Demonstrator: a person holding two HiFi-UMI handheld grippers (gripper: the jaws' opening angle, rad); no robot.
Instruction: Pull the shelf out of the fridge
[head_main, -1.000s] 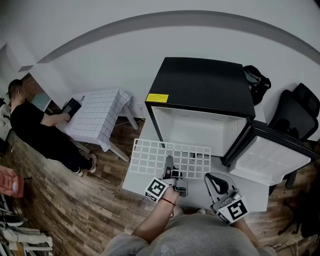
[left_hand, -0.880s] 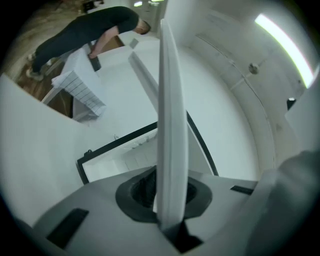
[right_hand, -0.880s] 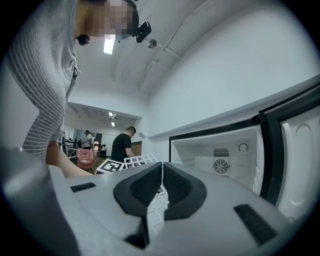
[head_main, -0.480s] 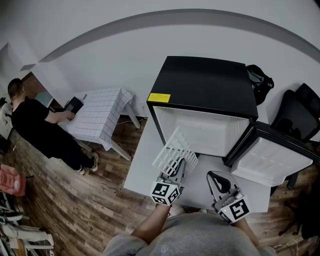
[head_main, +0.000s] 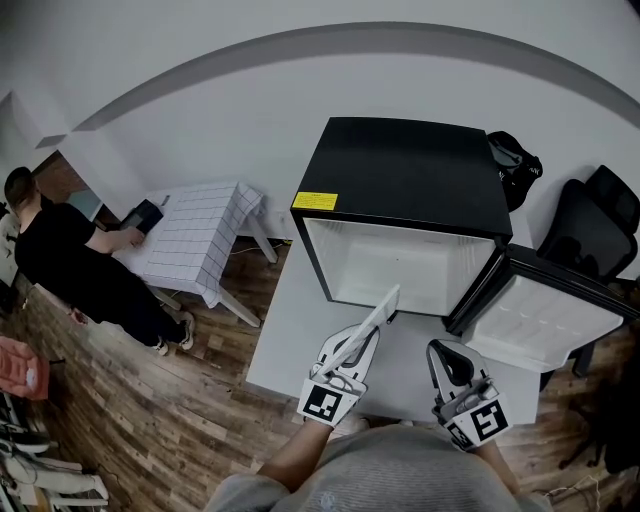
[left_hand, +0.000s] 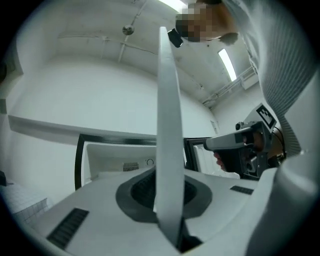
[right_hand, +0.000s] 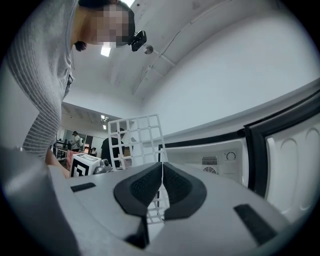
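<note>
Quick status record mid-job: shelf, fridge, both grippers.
shelf: out of the fridge, turned on edge above the table
fridge: door open, no shelf seen inside
left gripper: shut on the shelf's edge
right gripper: shut, empty, apart from the shelf
task: shelf is out

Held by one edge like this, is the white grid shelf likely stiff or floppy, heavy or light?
Probably stiff: the shelf stands straight on edge from the left gripper without sagging. Likely light, being an open grid. It may pivot in such a narrow grip.
</note>
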